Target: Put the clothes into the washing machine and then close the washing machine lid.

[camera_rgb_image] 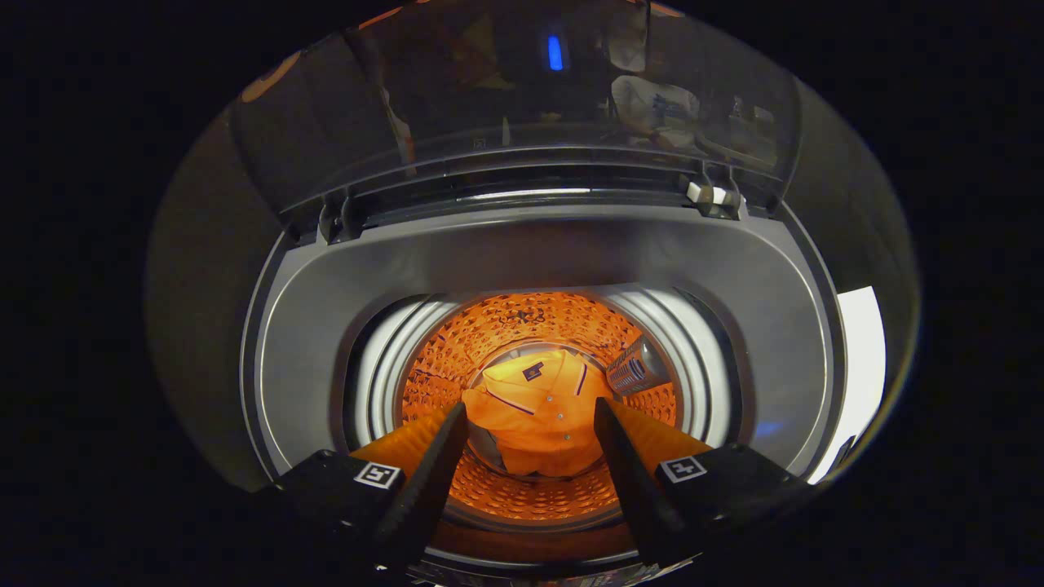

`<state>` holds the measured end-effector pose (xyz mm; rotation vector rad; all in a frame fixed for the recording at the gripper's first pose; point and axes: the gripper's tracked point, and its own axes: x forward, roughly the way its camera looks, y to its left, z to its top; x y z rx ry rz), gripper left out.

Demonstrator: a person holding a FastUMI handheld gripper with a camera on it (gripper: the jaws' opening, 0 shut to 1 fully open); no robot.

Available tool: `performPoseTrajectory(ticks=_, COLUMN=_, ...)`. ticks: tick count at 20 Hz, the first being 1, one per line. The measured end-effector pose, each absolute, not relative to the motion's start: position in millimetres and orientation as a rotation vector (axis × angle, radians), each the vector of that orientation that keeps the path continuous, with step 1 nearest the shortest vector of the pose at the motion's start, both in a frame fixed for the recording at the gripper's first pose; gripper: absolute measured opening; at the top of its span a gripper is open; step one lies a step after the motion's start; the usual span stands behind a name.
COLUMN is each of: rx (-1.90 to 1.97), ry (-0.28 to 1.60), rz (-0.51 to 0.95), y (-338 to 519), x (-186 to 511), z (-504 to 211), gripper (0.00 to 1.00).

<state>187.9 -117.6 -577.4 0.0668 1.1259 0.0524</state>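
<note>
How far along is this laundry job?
The first half looks done: a shirt lies at the bottom of the drum. The claw hangs open above it, holding nothing. Closing remains: the washing machine's clear lid stands raised behind the opening.

The two fingers of the gripper (pixel 530 416) are standing apart and are covering the near rim of the drum (pixel 440 367) on both sides. The lower part of the orange shirt (pixel 540 408) is sinking into shadow. The raised lid (pixel 522 90) is giving only dim reflections, too unclear to tell.
</note>
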Motion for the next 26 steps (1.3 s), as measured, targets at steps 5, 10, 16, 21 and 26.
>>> performPoseTrajectory(ticks=5, rx=0.081, ry=1.046, rz=0.042, y=-121, x=191, z=-539, gripper=0.99)
performPoseTrajectory(ticks=10, rx=0.069, ry=0.899, rz=0.036, y=-129, x=202, z=-471, gripper=0.99)
performPoseTrajectory(ticks=16, rx=0.045, ry=0.721, rz=0.036, y=-135, x=229, z=-383, gripper=0.99)
performPoseTrajectory(ticks=21, rx=0.040, ry=0.608, rz=0.067, y=-123, x=254, z=-321, gripper=0.99)
performPoseTrajectory(ticks=26, rx=0.010, ry=0.505, rz=0.086, y=-115, x=289, z=-268, gripper=0.99)
